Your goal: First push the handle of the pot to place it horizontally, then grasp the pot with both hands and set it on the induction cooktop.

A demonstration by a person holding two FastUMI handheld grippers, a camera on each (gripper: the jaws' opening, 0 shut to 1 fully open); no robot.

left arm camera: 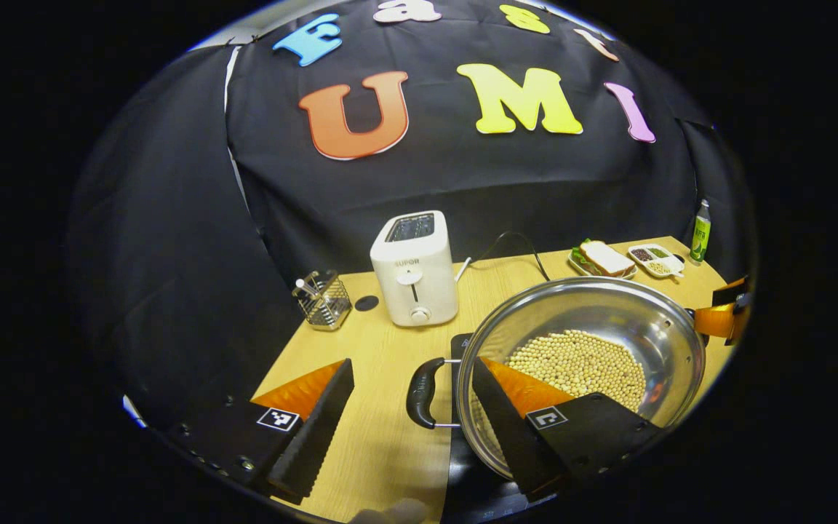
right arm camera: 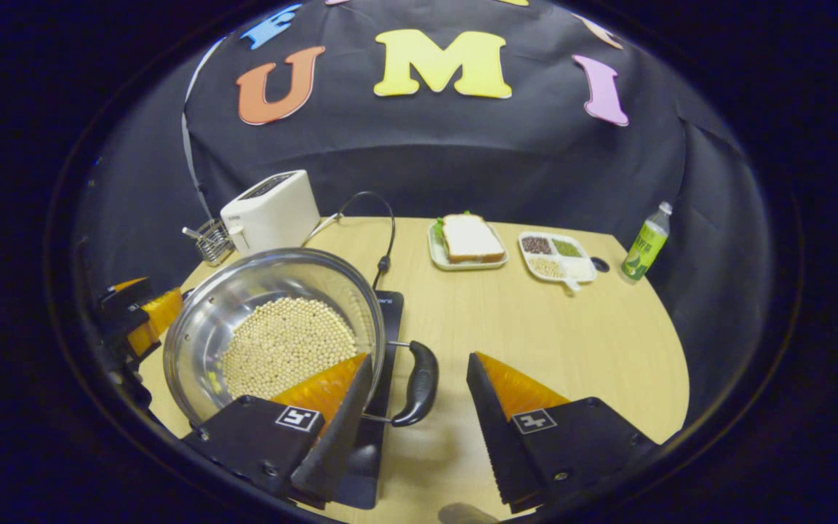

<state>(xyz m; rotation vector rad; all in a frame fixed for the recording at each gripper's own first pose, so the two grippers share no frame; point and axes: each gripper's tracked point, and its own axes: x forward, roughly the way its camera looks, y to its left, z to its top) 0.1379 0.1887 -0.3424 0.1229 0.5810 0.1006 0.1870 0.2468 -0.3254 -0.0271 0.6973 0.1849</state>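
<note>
A steel pot (left arm camera: 630, 320) holding pale soybeans sits on the black induction cooktop (left arm camera: 466, 466). In the left gripper view, its black side handle (left arm camera: 423, 393) lies between the wide-apart fingers of my left gripper (left arm camera: 412, 411), which is open; one finger reaches over the pot's rim. In the right gripper view, the pot (right arm camera: 244, 298) is at the left on the cooktop (right arm camera: 390, 313). Its other handle (right arm camera: 419, 382) sits between the spread fingers of my right gripper (right arm camera: 419, 407), also open. Each view shows the opposite gripper (left arm camera: 728, 313) (right arm camera: 135, 313) at the pot's far side.
A white toaster (left arm camera: 413, 269) and a wire utensil holder (left arm camera: 323, 298) stand at the back, with a black cable (right arm camera: 382, 225) running to the cooktop. A sandwich plate (right arm camera: 468, 240), a divided dish (right arm camera: 553, 255) and a green bottle (right arm camera: 646, 244) stand on the far right.
</note>
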